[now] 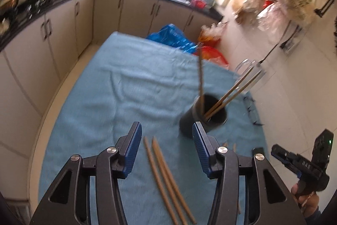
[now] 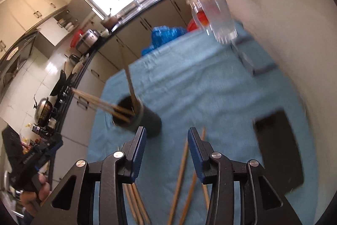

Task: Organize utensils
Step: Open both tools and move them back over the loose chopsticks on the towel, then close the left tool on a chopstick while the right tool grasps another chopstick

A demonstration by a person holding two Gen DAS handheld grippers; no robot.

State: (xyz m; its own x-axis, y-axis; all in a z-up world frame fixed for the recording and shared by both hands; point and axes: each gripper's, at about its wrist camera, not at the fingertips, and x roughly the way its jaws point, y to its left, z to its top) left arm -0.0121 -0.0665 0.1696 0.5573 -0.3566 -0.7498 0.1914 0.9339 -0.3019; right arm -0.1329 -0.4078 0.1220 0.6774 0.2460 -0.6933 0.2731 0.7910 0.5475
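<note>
The worktop (image 1: 118,85), draped in a light blue cloth, fills the middle of both views, with kitchen cabinets and a dark counter curving along the upper left.

In the left wrist view the left tool (image 1: 166,136) stands at the bottom centre, its blue-padded jaws spread and pinching nothing. A pair of loose chopsticks (image 1: 166,178) lies flat on the cloth, showing in the gap between the jaws and running toward the bottom edge. The black holder cup (image 1: 189,121) stands just above and behind the right jaw, right of centre, with 3 chopsticks (image 1: 231,94) upright or leaning in it. A clear glass (image 1: 246,69) sits above and to the right of the cup, near the cloth's edge. The other tool shows at the lower right of this view, held by a hand.

In the right wrist view the right tool (image 2: 166,140) sits at the bottom centre, jaws likewise spread with no pad pressing on anything. More loose chopsticks (image 2: 181,172) lie on the cloth between and below the jaws, some crossing. The cup stands just above the left jaw, at centre left. A flat black object (image 2: 278,151) lies on the cloth at the right, well apart from the jaws; motion blur hides what it is.
</note>
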